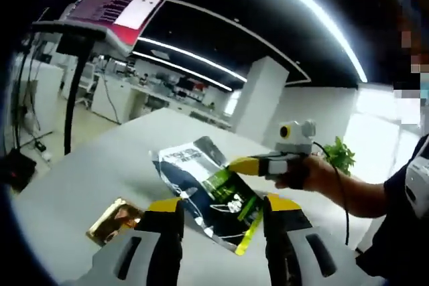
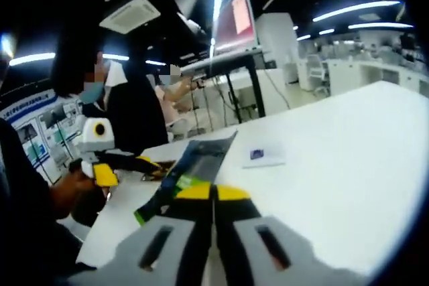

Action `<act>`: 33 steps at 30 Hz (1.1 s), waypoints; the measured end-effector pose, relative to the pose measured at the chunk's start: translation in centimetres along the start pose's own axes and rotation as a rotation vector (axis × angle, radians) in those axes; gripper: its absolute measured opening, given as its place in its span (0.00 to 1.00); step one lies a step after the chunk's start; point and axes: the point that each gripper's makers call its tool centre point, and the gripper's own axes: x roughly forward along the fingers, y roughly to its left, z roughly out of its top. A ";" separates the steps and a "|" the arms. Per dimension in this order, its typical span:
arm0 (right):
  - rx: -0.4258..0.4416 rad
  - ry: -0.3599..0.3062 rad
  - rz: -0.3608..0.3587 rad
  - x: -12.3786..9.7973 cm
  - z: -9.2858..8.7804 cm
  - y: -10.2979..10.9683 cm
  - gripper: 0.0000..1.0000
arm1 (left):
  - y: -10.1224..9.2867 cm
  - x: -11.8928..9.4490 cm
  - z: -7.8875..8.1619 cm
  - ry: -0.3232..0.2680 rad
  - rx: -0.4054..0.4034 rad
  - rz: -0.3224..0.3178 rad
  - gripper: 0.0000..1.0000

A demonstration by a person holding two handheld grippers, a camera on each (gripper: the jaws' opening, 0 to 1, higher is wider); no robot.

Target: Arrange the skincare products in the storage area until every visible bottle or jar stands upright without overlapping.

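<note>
A flat silver and dark pouch (image 1: 201, 182) with a green label is held tilted just above the white table (image 1: 100, 165). My right gripper (image 1: 244, 165) comes in from the right in the left gripper view and is shut on the pouch's upper edge. In the right gripper view its jaws (image 2: 213, 192) are pressed together on the near end of the pouch (image 2: 198, 159). My left gripper (image 1: 224, 207) is open, one jaw on each side of the pouch's lower end. From the right gripper view the left gripper (image 2: 131, 169) is beside the pouch, jaws apart.
A gold packet (image 1: 115, 222) lies on the table to the left of my left jaws. A small white and blue sachet (image 2: 263, 155) lies further out on the table (image 2: 348, 152). A monitor on a black stand (image 1: 80, 51) rises at the table's edge. People (image 2: 127, 112) stand beyond it.
</note>
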 end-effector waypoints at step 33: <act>-0.012 -0.122 -0.022 -6.1 0.4 2.4 0.00 | -2.5 2.3 -3.0 0.175 0.036 -0.002 0.01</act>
